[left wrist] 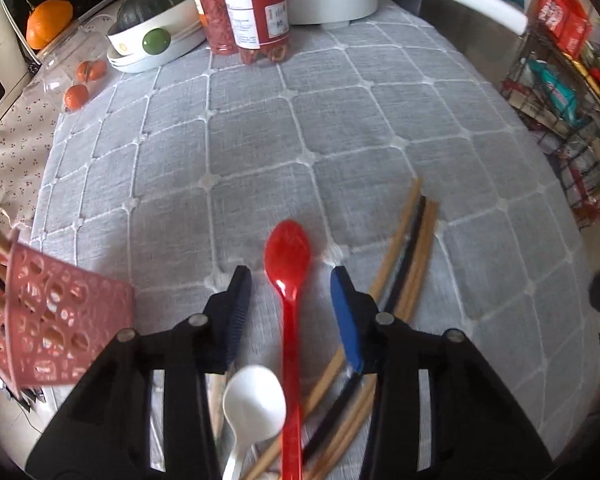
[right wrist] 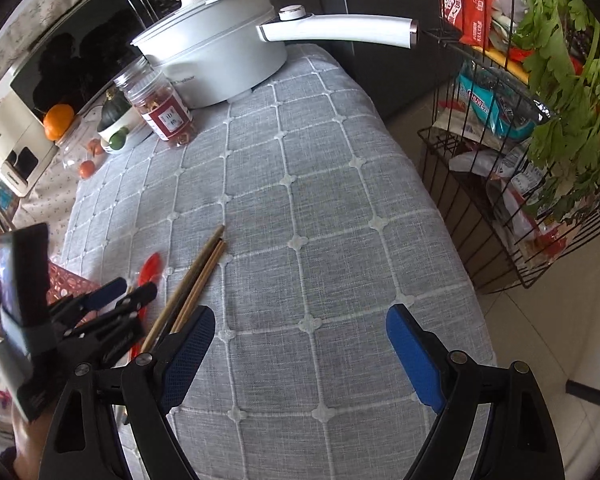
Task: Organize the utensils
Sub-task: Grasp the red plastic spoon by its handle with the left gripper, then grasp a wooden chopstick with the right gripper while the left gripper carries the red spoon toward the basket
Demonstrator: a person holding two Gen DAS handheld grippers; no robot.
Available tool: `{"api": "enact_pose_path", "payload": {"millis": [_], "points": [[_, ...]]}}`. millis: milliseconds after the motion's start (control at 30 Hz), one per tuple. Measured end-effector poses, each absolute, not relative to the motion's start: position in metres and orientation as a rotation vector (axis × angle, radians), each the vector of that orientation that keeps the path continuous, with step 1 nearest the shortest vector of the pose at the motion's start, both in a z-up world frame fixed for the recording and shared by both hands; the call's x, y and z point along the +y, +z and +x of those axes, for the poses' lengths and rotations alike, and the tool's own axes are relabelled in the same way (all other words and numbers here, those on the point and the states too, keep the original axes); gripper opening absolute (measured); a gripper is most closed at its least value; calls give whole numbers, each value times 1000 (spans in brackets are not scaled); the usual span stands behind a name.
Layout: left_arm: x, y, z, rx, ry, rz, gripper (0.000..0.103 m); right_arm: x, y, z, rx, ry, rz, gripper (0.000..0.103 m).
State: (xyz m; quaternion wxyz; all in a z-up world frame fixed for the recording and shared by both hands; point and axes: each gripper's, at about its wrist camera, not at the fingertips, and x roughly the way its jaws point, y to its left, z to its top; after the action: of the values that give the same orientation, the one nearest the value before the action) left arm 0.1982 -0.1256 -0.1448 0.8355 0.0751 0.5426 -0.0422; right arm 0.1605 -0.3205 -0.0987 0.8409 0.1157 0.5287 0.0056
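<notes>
On the bench, the left gripper [left wrist: 291,280] straddles the red spoon [left wrist: 287,256], jaws apart; the right gripper [right wrist: 300,332] gapes empty.

The teal snack packet [right wrist: 485,105] in the wire rack [right wrist: 460,184] beside the surface's right edge reads "CHUWE", cut off by the bars. The jar [left wrist: 260,16] at the surface's far edge has a red-and-white label with printing too small to read. The white pot [right wrist: 220,64] in the far corner bears a faint, illegible brand line. The red packets [right wrist: 466,4] atop the rack carry white characters, unreadable.
</notes>
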Motion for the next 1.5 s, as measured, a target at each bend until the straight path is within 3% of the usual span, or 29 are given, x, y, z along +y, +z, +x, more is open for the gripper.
{"api": "enact_pose_path", "payload": {"millis": [167, 333, 500, 1033, 1300, 1400, 1500], "points": [[-123, -154, 216, 1180, -63, 146, 40, -322, -99, 163, 1120, 7, 248, 89], [-121, -156, 222, 1181, -109, 105, 28, -321, -102, 166, 1130, 9, 245, 89], [-120, -154, 215, 1155, -126, 124, 28, -316, -104, 167, 1140, 17, 227, 89], [-86, -35, 107, 876, -319, 67, 28, -285, -107, 167, 1160, 49, 263, 89], [-39, -17, 75, 761, -329, -35, 28, -262, -122, 181, 1189, 54, 308, 88], [-27, -12, 71, 742, -334, -54, 28, -250, -130, 188, 1203, 54, 288, 82], [-18, -12, 71, 745, -332, -61, 28, -237, -136, 197, 1216, 55, 253, 68]]}}
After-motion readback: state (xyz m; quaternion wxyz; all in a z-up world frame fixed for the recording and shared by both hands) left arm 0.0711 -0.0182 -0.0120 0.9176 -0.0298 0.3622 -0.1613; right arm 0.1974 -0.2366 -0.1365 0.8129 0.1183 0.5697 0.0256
